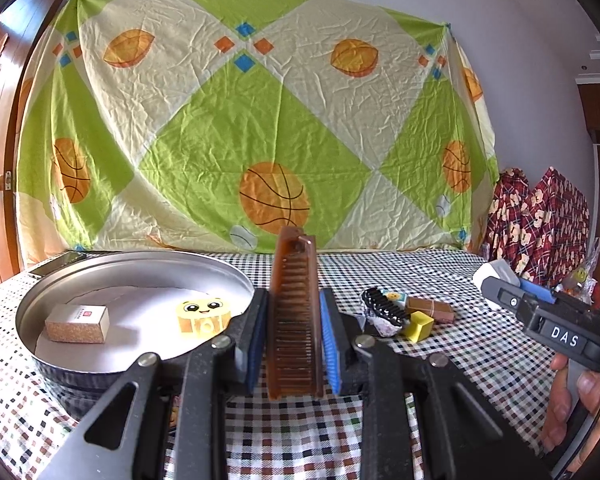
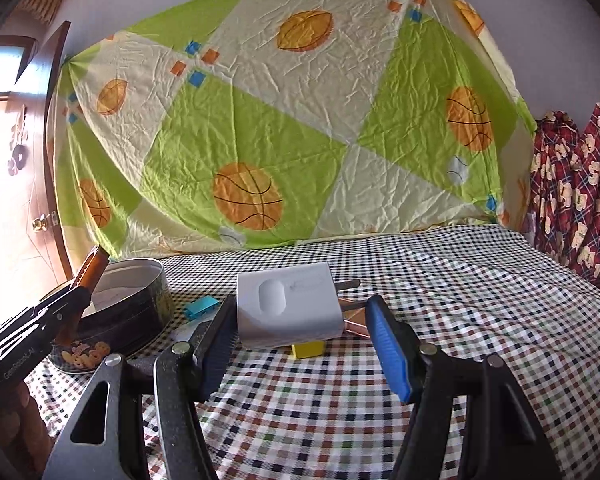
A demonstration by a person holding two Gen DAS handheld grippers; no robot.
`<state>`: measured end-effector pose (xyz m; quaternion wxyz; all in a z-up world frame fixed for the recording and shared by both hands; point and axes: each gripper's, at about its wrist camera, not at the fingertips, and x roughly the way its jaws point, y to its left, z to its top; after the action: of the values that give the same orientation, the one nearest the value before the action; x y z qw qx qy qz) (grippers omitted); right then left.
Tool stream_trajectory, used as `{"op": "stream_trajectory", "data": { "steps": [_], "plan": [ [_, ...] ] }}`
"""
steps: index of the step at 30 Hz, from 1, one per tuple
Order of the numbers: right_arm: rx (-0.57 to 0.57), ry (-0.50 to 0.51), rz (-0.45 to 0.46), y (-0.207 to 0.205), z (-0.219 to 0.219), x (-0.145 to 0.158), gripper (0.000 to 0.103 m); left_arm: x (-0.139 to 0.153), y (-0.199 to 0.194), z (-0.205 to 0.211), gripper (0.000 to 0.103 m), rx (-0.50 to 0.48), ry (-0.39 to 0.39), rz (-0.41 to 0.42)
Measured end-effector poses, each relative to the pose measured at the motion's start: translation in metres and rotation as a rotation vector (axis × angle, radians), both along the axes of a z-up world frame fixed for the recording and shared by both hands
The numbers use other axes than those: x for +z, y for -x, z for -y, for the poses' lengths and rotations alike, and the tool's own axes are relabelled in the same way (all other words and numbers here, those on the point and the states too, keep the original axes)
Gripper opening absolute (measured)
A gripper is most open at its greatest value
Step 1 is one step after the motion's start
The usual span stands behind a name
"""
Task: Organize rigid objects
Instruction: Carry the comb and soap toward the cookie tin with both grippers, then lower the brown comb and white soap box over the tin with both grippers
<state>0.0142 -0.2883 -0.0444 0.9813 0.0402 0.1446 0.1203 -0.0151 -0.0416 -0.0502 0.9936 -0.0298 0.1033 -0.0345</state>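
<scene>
My left gripper (image 1: 294,340) is shut on a brown translucent comb (image 1: 296,304), held upright just right of the round metal tin (image 1: 60,284). The tin holds a small cork-sided box (image 1: 78,322) and a yellow smiley block (image 1: 204,316). My right gripper (image 2: 300,344) holds a white charger plug (image 2: 288,310) between its jaws, above the checkered cloth; it also shows in the left wrist view (image 1: 496,274). The comb and the tin (image 2: 140,304) show at the left of the right wrist view.
A pile on the cloth holds a black comb (image 1: 384,308), a brown bar (image 1: 430,308) and a yellow cube (image 1: 420,326). A blue block (image 2: 202,306) lies by the tin. A phone (image 1: 58,262) lies behind the tin. Red patterned fabric (image 1: 540,216) stands at the right.
</scene>
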Motion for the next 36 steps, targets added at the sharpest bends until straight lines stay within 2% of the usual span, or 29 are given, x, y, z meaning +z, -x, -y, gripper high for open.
{"op": "stream_trajectory", "data": {
  "steps": [36],
  "plan": [
    [0.174,0.047,-0.02,0.004,-0.094,-0.007,0.066,-0.003,0.007,-0.049,0.024,0.12,0.012,0.012]
  ]
}}
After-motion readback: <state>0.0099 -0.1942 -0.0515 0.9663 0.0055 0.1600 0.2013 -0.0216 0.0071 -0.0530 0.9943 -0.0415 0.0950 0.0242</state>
